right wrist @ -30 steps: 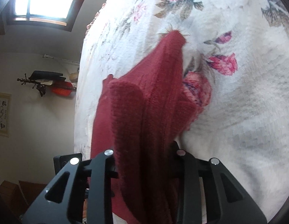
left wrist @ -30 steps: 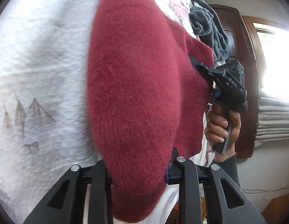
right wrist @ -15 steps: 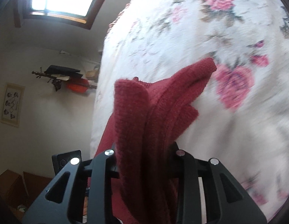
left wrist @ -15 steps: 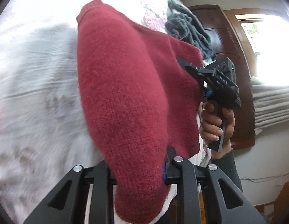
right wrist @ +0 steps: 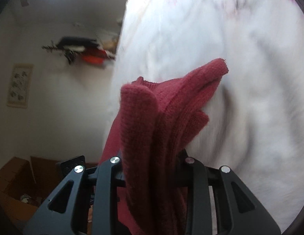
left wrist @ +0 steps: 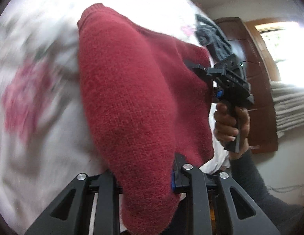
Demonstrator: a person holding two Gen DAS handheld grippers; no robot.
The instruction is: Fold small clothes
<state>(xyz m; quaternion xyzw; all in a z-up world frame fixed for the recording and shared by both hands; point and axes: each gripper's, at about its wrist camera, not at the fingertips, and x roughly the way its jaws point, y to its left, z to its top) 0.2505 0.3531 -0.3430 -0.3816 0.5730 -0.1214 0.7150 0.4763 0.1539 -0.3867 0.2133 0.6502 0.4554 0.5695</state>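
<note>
Since 1 s ago the red knit sweater point(left wrist: 132, 101) has swung further across the floral bedspread point(left wrist: 34, 117), bedspread now blurred in both views. Sweater hangs off the bed, stretched btwn both grippers. Left gripper point(left wrist: 144, 178): jaws pinching a thick fold of knit. Right gripper point(right wrist: 152, 168): jaws pinching bunched layers, a cuff point(right wrist: 216, 68) sticking fwd. In left view, person's hand point(left wrist: 230, 123) grips the right handle; grey garment point(left wrist: 212, 37) lies on bed behind.
</note>
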